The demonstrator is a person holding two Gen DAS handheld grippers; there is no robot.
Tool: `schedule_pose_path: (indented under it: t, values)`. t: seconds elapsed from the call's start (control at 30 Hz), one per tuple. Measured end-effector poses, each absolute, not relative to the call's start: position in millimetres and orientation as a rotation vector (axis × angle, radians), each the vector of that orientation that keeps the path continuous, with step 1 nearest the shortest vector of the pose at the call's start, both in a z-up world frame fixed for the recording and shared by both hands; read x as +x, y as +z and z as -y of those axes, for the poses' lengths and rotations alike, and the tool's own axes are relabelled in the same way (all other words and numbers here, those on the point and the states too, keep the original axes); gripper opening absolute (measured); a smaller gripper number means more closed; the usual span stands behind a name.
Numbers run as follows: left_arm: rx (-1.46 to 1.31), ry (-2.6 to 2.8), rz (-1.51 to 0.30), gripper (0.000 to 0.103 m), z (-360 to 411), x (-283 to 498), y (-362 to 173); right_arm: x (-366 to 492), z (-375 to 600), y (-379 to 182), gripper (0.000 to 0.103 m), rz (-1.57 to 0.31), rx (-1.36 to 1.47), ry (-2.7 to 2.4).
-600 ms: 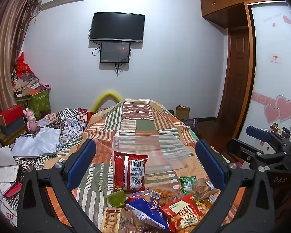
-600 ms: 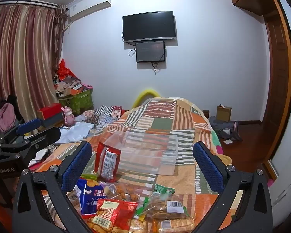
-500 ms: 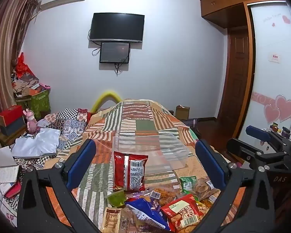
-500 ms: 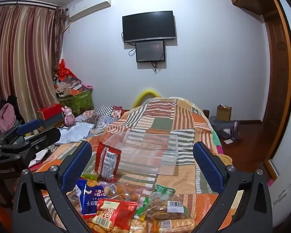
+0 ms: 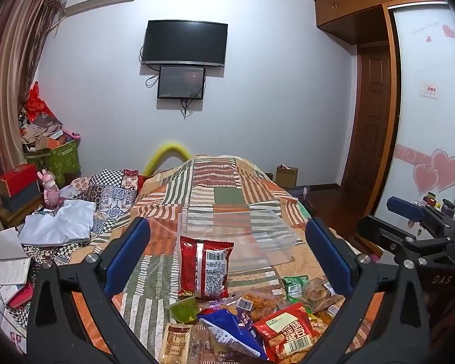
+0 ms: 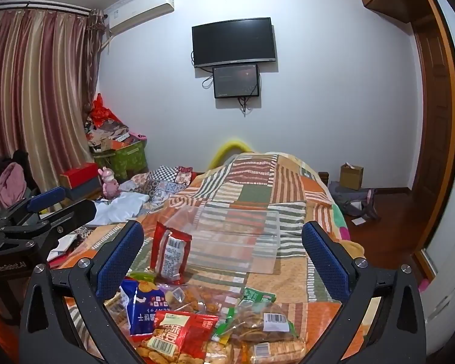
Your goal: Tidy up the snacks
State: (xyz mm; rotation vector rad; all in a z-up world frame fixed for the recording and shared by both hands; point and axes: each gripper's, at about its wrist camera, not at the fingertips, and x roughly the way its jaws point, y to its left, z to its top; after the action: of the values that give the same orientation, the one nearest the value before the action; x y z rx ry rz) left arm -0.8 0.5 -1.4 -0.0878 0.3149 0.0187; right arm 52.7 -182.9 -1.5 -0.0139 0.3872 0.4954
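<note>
Both tools, left tool (image 5: 226,253) and right tool (image 6: 223,253), spread wide, empty, unmoved. Loose snack packets (image 6: 197,321) heaped on bed at 6 o'clock; clear plastic bin (image 5: 236,236) at 12 o'clock. Sorting unstarted.

A clear plastic bin (image 5: 245,236) lies empty on a patchwork bedspread (image 5: 221,182). A red snack packet (image 5: 204,268) stands upright against the bin's near wall, barcode facing out. Nearer than the bin, loose snacks lie heaped: a blue bag (image 5: 233,330), a red bag (image 5: 288,333), a green packet (image 5: 294,282) and clear packs of fried pieces (image 6: 257,321).
</note>
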Motion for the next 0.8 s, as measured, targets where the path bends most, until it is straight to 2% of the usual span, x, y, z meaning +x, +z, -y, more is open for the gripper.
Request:
schedule_pose_path:
  t: [0.8]
  values:
    - [-0.088,0.017,-0.319,0.103,-1.5,-2.9,-3.0,49.3,184.0,2.2,0.103,-0.378,-0.012,0.497]
